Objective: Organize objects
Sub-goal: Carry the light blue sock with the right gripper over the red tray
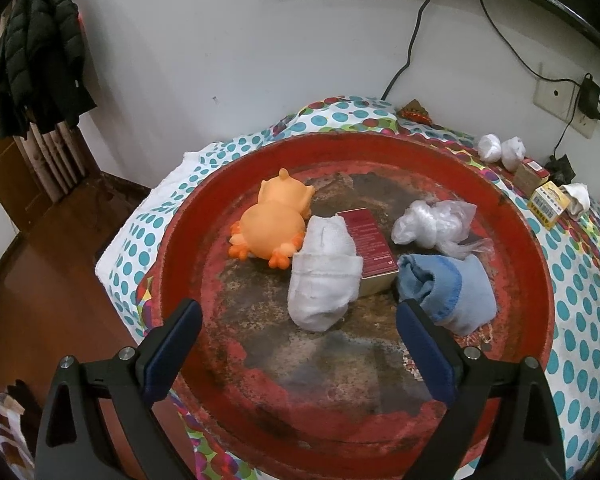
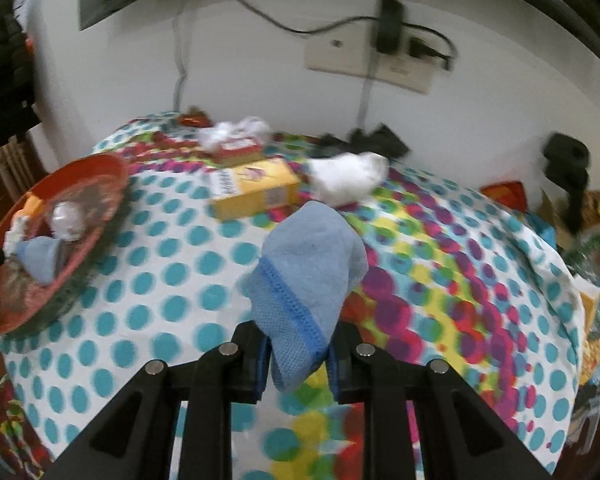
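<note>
Right gripper [image 2: 296, 364], bottom centre of frame: jaws clamped on blue sock [image 2: 308, 276], lifted above dotted cloth on worktop [image 2: 172, 304]. Beyond it, yellow box [image 2: 256, 190], white sock [image 2: 346, 180]. Left gripper [image 1: 298, 344]: jaws wide apart, nothing between, low over red tray [image 1: 532, 280]. Further in tray: white bundle [image 1: 324, 276], second blue sock [image 1: 448, 288], red box [image 1: 370, 240], orange toy [image 1: 272, 228], crumpled plastic [image 1: 432, 224].
</note>
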Tool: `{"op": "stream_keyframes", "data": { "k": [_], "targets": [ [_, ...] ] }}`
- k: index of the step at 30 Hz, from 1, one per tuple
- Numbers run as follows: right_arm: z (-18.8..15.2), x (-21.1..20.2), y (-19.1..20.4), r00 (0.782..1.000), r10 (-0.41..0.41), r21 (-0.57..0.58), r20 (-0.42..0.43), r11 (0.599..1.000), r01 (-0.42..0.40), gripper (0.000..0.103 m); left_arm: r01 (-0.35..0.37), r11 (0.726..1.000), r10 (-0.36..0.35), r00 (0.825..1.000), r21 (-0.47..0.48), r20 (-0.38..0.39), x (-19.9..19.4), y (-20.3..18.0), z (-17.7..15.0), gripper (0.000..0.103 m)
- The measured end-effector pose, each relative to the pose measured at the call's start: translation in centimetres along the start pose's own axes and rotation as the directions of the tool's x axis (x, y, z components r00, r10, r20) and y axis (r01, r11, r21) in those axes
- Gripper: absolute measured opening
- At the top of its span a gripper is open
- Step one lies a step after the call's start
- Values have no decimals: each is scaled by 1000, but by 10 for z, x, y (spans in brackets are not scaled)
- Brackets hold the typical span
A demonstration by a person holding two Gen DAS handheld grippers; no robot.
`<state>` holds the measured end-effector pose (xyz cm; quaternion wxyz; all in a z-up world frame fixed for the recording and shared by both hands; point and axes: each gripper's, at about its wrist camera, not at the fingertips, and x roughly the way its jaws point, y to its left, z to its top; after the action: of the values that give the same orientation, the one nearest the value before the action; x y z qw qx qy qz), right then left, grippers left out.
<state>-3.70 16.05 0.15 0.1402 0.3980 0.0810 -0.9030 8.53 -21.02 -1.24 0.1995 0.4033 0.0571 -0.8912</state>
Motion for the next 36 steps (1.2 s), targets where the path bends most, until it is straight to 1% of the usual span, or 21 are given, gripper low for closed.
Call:
{"op": "stream_keyframes", "data": {
  "k": [5,10,14,22,27,34,36],
  "targets": [
    [12,2,39,999,48,-54,1,997,-47,22,11,1000,-11,1000,-10,3,-1,3,0,97],
    [22,4,70,995,99,-79,10,992,-98,22,7,1000,-7,1000,-15,0,1,5,0,97],
    [30,4,97,988,150,-95,18,984,-148,22,9,1000,-10,1000,-19,-10,3,7,0,97],
    [45,10,149,976,219,-154,8,964,-216,22,16,1000,-16,1000,-20,-9,4,7,0,97],
    [54,13,172,967,256,-184,3,950,-251,22,9,1000,-9,1000,-14,-6,5,7,1,97],
    [63,21,200,958,286,-210,-13,936,-282,23,17,1000,-17,1000,-24,-2,6,10,1,97],
    [65,26,208,956,294,-213,-22,932,-292,23,30,999,-30,1000,-28,0,5,11,1,97]
  ]
}}
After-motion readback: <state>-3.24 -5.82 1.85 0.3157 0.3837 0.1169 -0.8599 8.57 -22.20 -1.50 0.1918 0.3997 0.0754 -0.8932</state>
